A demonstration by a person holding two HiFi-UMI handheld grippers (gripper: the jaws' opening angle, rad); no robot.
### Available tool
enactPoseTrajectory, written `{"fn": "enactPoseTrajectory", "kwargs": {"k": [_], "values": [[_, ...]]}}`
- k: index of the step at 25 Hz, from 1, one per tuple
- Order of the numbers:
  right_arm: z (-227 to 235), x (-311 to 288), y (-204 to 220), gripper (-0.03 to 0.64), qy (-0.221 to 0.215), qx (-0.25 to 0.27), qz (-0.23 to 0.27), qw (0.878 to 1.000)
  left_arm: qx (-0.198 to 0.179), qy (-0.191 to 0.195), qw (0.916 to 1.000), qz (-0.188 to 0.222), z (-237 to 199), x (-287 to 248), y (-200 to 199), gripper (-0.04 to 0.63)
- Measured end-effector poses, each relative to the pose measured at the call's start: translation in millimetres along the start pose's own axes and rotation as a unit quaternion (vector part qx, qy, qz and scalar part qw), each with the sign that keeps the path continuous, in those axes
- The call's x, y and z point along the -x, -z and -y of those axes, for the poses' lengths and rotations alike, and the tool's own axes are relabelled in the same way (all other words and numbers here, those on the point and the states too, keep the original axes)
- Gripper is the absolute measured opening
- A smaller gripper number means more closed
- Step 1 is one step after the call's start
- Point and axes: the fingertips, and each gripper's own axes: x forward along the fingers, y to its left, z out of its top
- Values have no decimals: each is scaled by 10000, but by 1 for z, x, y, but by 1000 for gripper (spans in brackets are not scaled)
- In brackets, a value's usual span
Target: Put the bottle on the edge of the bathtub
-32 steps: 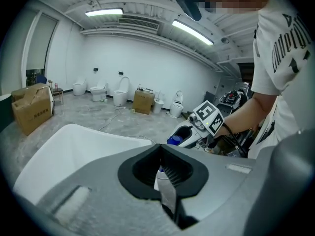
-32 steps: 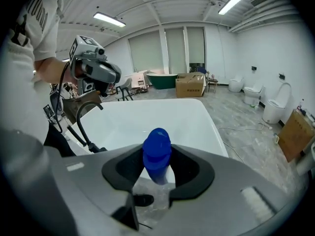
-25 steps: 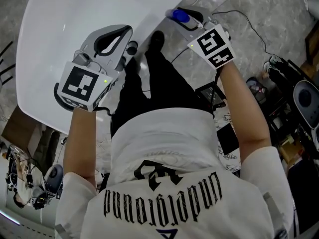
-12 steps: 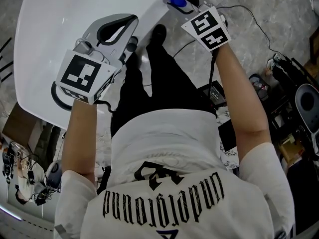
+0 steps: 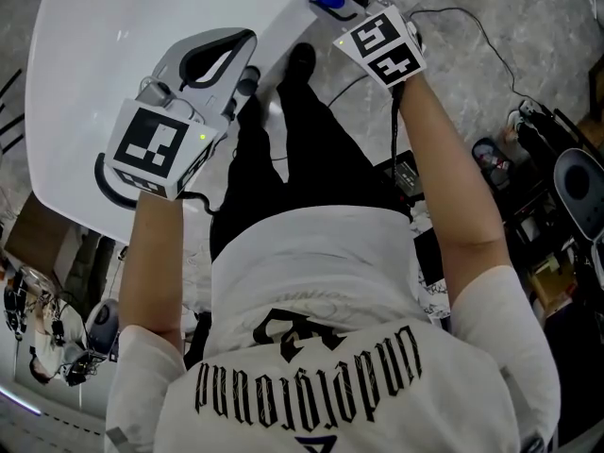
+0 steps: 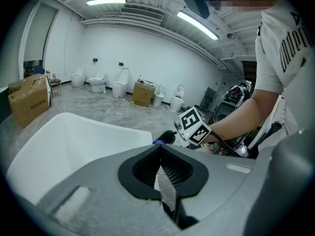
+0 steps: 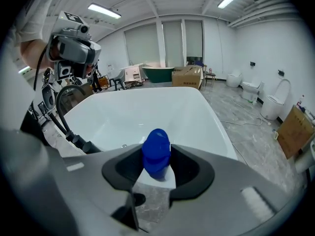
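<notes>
Bottle (image 7: 156, 154) position: between the right gripper (image 7: 157, 157) jaws, top poking above them, just beside the bathtub (image 7: 147, 100) rim.
Bottle look: rounded deep-blue cap; body hidden.
Right gripper: fairly wide, clamped on bottle.
Left gripper (image 6: 160, 154): jaws together, empty.

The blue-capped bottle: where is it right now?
The blue-capped bottle is held between the jaws of the right gripper. It shows at the top of the head view, beside the white bathtub's right-hand rim.
</notes>
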Motion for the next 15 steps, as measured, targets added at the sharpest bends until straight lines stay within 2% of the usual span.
{"fn": "enactPoseTrajectory", "kwargs": {"k": [10, 15], "values": [[4, 6, 0, 196, 68, -41, -67, 9999, 29, 13, 10000, 74, 9, 5, -2, 6], [-15, 29, -28, 210, 291, 49, 43, 9996, -167, 13, 9996, 208, 16, 45, -11, 6]]}}
